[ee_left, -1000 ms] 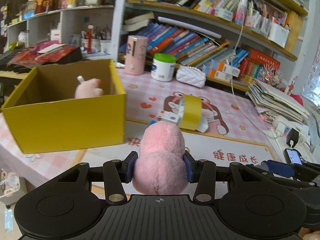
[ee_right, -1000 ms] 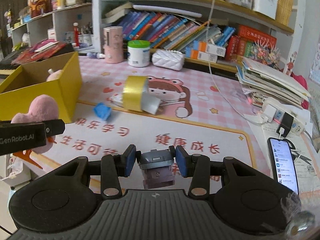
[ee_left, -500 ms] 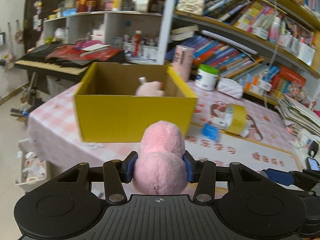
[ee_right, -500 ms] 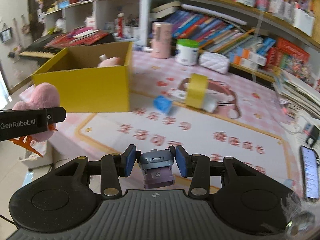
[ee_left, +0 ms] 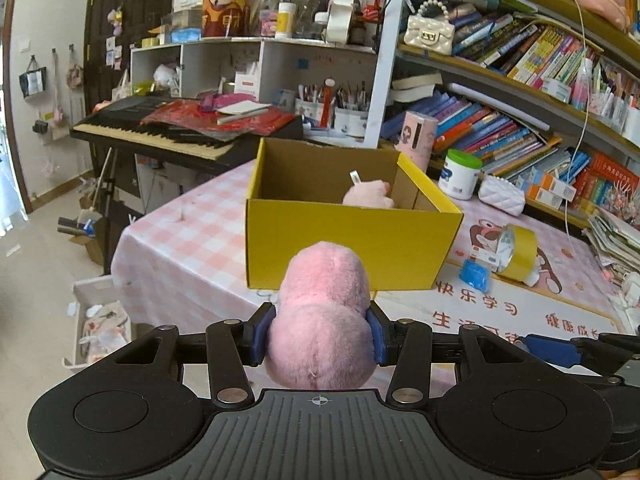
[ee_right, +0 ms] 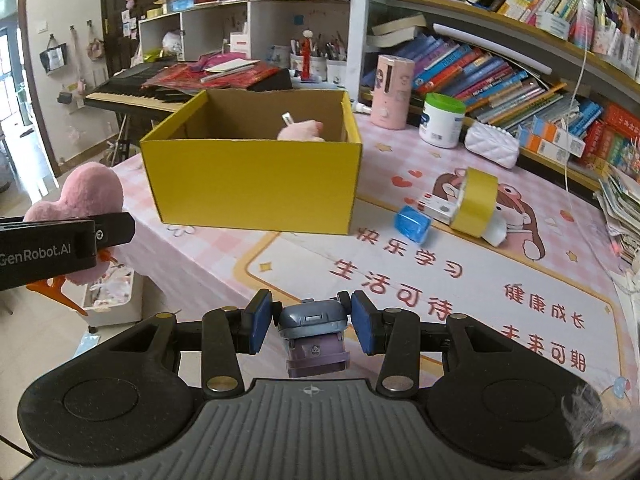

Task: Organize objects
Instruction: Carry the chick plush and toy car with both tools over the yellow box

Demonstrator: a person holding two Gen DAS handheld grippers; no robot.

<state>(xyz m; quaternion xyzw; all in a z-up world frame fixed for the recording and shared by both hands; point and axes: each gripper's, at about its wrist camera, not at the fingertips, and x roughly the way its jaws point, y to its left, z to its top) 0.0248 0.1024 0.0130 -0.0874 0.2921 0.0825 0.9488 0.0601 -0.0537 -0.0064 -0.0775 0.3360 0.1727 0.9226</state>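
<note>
view swung further left since a moment ago, yellow box [ee_left: 348, 236] now seen dead ahead | pink plush [ee_left: 322, 320] kept clamped in left gripper [ee_left: 318, 334], held short of box | small grey-purple toy [ee_right: 314, 334] pinched in right gripper [ee_right: 313, 322] above mat [ee_right: 440, 280]

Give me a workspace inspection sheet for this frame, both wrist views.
Surface: table with pink checked cloth and printed mat.
Job's things: open yellow box holds a pink plush; blue cube, yellow tape roll lie on the mat.
Clutter: white jar, pink canister, white quilted pouch.
Grippers: left gripper clamps a pink plush toy; right gripper clamps a small grey-purple toy.
Cables: white cable hanging from the shelves.
Surroundings: bookshelves, keyboard piano.
</note>
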